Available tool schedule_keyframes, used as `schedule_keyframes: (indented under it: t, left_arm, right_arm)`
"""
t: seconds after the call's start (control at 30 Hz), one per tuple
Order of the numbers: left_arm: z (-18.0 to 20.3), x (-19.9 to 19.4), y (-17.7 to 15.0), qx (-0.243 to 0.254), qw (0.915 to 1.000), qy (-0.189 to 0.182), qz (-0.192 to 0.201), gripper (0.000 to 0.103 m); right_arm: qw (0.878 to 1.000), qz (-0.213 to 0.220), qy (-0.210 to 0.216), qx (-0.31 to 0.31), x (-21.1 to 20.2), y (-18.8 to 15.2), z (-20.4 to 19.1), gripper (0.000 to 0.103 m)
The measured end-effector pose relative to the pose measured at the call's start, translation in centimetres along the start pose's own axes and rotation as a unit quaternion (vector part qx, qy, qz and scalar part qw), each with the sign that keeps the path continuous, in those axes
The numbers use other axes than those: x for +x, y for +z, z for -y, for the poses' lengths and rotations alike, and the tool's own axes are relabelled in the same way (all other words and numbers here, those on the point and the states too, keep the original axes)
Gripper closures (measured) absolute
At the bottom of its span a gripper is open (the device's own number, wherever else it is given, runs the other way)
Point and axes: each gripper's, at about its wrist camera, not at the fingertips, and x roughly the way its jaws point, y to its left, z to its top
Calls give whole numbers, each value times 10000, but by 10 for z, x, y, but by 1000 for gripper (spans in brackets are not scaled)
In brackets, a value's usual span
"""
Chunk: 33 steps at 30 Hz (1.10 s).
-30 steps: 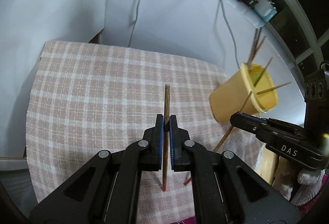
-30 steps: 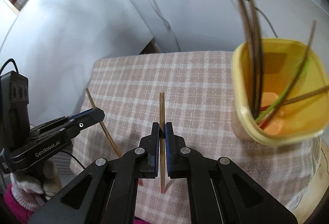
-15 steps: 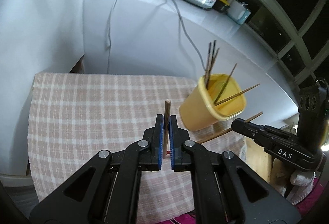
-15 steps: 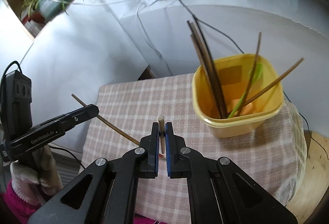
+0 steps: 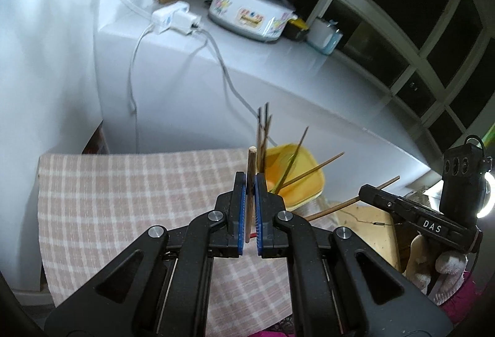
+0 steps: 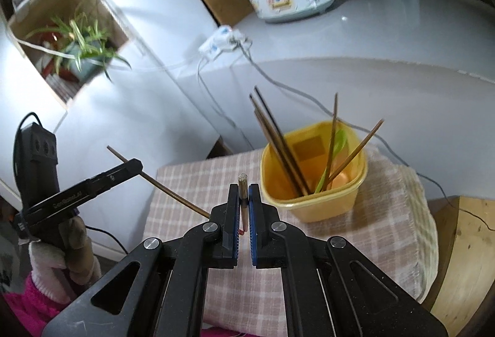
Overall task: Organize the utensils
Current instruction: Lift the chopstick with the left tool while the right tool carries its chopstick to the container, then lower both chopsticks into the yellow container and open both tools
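A: Left wrist view?
B: left gripper clamped on chopstick; yellow container at 1 o'clock on checked cloth.
A: Right wrist view?
B: right gripper clamped on second chopstick; container at 2 o'clock.

Yellow tub on checked cloth, several chopsticks leaning inside, possibly green spoon.
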Motion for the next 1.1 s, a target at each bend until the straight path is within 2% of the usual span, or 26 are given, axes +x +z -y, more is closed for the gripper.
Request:
schedule_keyframes:
  t: [0.33,0.57,0.83,1.1]
  left_arm:
    - [26,-15,28,121,9988,-303,353,100]
    - [39,-2,41,200,9984,-363,396,100]
    - [52,30,44,320,9987,-292,255,100]
    - [53,66,33,233,9994,-230,-101,100]
  right_arm:
    - [9979,612,-64,203,-44,23,16,99]
    - [9953,866,-280,332,-55,34,33,99]
    - [9949,780,-562,318,-43,36,50,99]
    - [9949,542,-769,361,-17,34,65,99]
